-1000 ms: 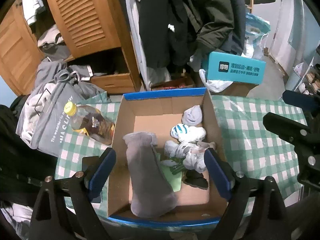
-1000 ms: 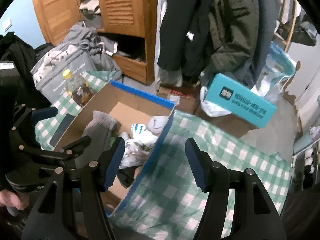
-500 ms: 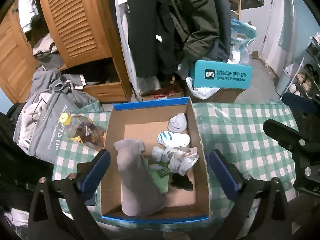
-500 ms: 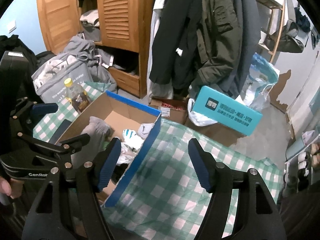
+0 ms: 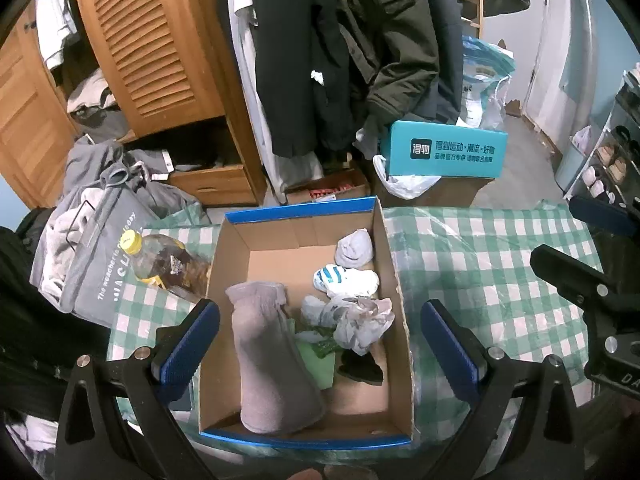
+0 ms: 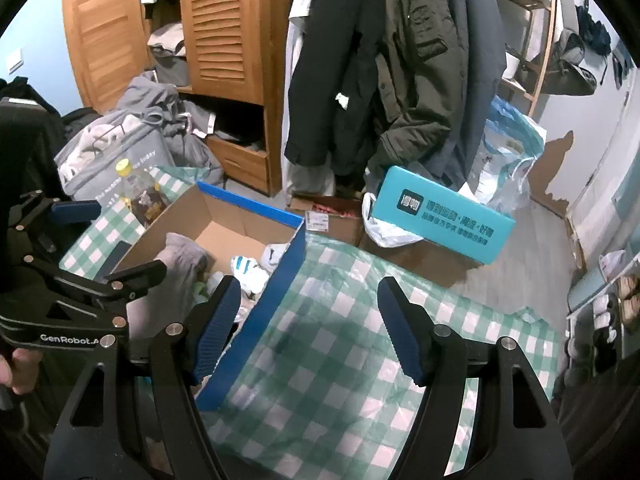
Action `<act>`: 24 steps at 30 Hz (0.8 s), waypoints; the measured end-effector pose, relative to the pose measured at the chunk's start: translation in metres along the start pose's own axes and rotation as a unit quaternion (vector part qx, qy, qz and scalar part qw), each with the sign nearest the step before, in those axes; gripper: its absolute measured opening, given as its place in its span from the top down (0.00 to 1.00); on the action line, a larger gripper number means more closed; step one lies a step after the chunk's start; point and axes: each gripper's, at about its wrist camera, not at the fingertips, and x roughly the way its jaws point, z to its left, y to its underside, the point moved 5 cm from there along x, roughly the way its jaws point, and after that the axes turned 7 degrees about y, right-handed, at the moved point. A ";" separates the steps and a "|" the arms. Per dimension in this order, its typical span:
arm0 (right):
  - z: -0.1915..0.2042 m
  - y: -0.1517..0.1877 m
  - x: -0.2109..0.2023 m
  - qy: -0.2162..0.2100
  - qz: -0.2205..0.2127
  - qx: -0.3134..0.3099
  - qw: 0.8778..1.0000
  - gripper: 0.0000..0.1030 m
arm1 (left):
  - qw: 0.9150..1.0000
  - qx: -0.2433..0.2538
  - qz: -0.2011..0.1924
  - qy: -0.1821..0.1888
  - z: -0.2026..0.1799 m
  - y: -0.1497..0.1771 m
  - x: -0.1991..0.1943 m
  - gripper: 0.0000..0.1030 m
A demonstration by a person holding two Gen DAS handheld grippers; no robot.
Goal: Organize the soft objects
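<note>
A: Cardboard box (image 5: 394,264) with blue rim, set at the table's (image 5: 472,264) far left corner, already loaded: long grey sock (image 5: 268,356) along its left side, small grey sock (image 5: 354,248) at the far right, striped sock (image 5: 344,278) and crumpled white socks (image 5: 360,318) beside it, dark sock (image 5: 360,368) nearer.

B: Anything soft seen outside on the checked cloth?

A: None on the bare part in view. Probably near finished, judging by that.

B: And the tongs?

A: Left tongs (image 5: 320,352) spread wide above the box, grasping nothing. Right tongs (image 6: 308,328) released too, empty, over the cloth just right of the box wall.

B: Left to do?

A: Perhaps tidying the heap inside; hard to tell more.
</note>
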 end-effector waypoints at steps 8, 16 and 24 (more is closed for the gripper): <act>-0.001 0.001 0.000 0.002 -0.001 0.000 1.000 0.32 | 1.000 0.001 0.006 0.001 -0.001 0.000 0.002 0.02; -0.001 0.001 0.000 0.001 0.000 0.000 1.000 0.32 | 1.000 0.000 0.007 0.003 -0.001 0.001 0.003 0.02; -0.002 0.001 0.000 0.001 0.000 0.002 1.000 0.32 | 1.000 -0.001 0.008 0.003 -0.002 0.001 0.003 0.02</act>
